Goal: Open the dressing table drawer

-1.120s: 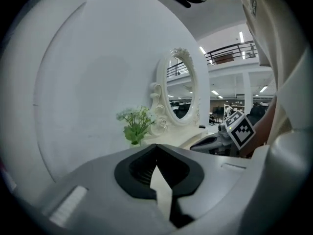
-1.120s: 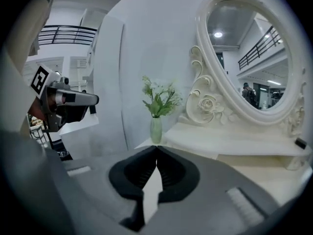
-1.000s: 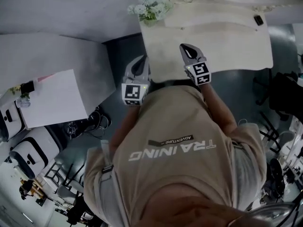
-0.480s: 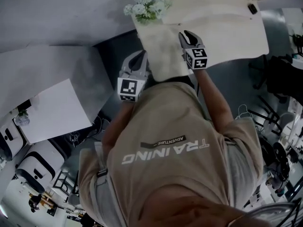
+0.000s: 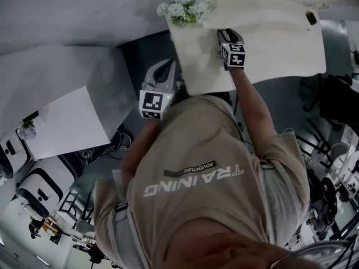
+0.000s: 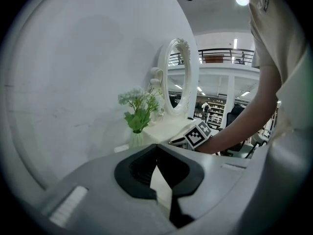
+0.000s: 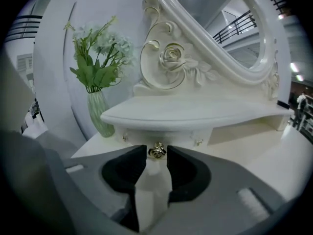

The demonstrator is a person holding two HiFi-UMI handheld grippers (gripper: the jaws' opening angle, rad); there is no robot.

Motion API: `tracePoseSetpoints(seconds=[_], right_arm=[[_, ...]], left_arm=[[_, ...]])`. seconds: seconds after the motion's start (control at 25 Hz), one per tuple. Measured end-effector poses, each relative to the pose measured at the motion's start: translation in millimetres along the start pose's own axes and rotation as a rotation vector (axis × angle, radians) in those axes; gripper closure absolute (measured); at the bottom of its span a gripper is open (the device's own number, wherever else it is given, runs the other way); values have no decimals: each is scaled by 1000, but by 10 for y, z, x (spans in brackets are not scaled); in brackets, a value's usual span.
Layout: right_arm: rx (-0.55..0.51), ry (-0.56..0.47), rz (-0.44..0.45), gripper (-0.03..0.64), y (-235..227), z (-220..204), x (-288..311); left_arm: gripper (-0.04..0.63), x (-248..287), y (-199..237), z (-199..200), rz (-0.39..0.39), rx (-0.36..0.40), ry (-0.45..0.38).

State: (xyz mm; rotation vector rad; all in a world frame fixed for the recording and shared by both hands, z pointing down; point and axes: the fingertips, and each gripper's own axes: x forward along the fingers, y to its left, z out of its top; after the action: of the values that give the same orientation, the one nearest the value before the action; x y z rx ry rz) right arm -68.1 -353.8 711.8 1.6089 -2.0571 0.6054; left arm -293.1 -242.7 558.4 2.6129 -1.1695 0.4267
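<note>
So, the cream bench [image 5: 275,49] has its small drawer [image 7: 176,137] closed under the shelf [image 7: 195,114]. Right tongs [image 5: 227,34] are opening with the drawer's gold knob [image 7: 156,151] at their tips, not gripped. Left tongs [image 6: 156,147] sit off the bench's edge, pinched together, empty.

White dressing table [image 5: 280,49]; pale top, front edge curved.

On the top:
- Left end: ribbed green vase [image 7: 100,112], upright, holding white flowers [image 7: 105,40] with green leaves.
- Back: ornate oval mirror [image 7: 220,28], with a carved rose at the foot of its frame.
- Under the mirror: raised shelf [image 7: 195,112] on the top, with a small drawer [image 7: 181,137] beneath it and a gold knob [image 7: 156,151] at the drawer's middle.
- Right rear: small dark object [image 5: 310,18], too small to tell what it is.
</note>
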Motion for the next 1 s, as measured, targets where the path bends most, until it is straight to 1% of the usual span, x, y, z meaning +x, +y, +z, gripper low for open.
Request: tracePoseSetpoints(seconds=[0.12, 0.2, 0.36, 0.6, 1.0], right_arm=[[-1, -11, -13, 485, -17, -13, 40], [0, -23, -27, 506, -35, -14, 48], [5, -39, -41, 508, -28, 2, 58], [17, -31, -43, 509, -26, -58, -10], [24, -11, -17, 509, -22, -241, -256]], left_arm=[[589, -8, 33, -45, 11, -21, 13], [589, -12, 61, -66, 9, -34, 13], [589, -45, 161, -109, 27, -35, 16], [589, -69, 198, 5, 57, -50, 0], [589, -174, -2, 43, 83, -118, -20]])
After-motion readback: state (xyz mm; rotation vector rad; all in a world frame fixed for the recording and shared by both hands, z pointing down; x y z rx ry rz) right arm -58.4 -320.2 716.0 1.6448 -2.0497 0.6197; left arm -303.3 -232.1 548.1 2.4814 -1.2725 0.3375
